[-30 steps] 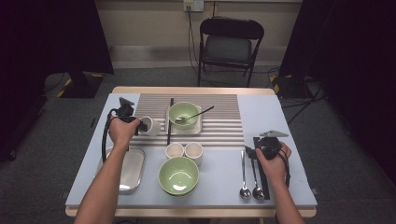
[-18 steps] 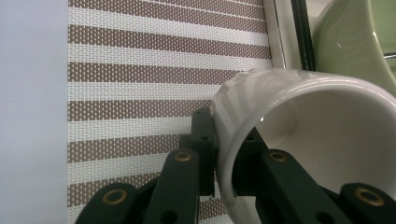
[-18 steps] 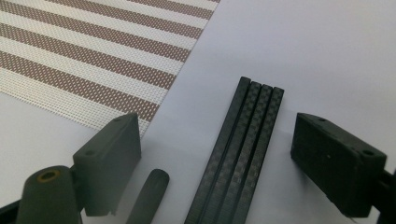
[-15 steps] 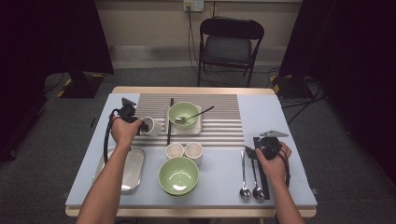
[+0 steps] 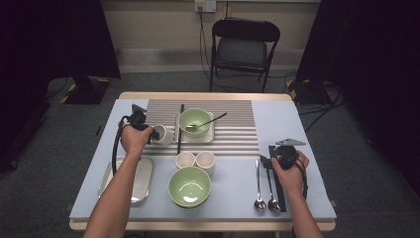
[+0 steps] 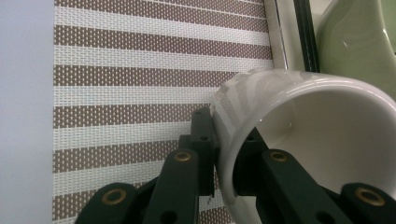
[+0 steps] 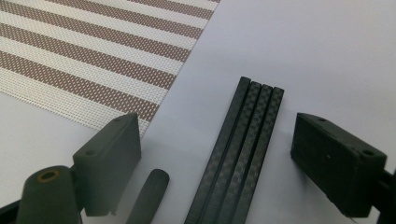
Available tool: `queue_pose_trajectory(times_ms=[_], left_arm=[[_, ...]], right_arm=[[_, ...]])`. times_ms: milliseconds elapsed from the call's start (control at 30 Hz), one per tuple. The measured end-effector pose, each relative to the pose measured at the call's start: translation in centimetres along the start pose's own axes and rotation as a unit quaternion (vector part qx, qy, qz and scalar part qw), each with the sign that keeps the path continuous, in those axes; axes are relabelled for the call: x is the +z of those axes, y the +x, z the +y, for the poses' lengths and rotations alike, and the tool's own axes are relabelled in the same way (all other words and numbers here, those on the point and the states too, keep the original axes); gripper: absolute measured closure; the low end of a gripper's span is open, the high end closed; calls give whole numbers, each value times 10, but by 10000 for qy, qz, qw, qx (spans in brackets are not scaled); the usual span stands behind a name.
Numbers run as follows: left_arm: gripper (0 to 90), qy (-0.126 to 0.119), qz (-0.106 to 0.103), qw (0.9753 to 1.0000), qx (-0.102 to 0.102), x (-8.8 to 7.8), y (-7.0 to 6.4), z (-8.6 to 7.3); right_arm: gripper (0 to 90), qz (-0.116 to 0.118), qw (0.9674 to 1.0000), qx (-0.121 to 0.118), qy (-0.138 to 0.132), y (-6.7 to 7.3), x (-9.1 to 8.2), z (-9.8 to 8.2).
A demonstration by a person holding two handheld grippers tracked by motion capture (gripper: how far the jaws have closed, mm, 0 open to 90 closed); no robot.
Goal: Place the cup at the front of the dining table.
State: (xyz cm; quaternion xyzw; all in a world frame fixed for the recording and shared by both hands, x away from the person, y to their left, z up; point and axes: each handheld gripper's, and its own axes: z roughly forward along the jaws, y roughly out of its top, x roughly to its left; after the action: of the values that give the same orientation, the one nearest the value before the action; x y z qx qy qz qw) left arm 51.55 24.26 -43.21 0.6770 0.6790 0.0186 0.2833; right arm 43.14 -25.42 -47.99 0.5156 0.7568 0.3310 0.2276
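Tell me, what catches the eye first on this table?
The left gripper pinches the rim of a white cup, tilted over the striped mat. Nearer the person sits a large green bowl. At the right, the right gripper stands open over a row of black chopsticks.

I see a green bowl (image 5: 189,185) at the counter's (image 5: 228,196) near edge, with two small white cups (image 5: 196,160) just behind it. A metal tray (image 5: 142,178) lies left, two spoons (image 5: 265,198) right, and a black chair (image 5: 244,47) beyond.
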Motion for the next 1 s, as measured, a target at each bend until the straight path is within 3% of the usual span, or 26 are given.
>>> queue_pose_trajectory(times_ms=[333,633,1000], left_arm=[[820,-3,40,10000,7,-1,1,0],[821,-95,218,9997,-50,-5,4,0],[810,-160,137,9998,-73,-5,5,-2]], right_arm=[[149,-1,10000,-3,0,0,0,0],[149,-1,10000,-2,0,0,0,0],[149,-3,10000,-4,2,0,0,0]])
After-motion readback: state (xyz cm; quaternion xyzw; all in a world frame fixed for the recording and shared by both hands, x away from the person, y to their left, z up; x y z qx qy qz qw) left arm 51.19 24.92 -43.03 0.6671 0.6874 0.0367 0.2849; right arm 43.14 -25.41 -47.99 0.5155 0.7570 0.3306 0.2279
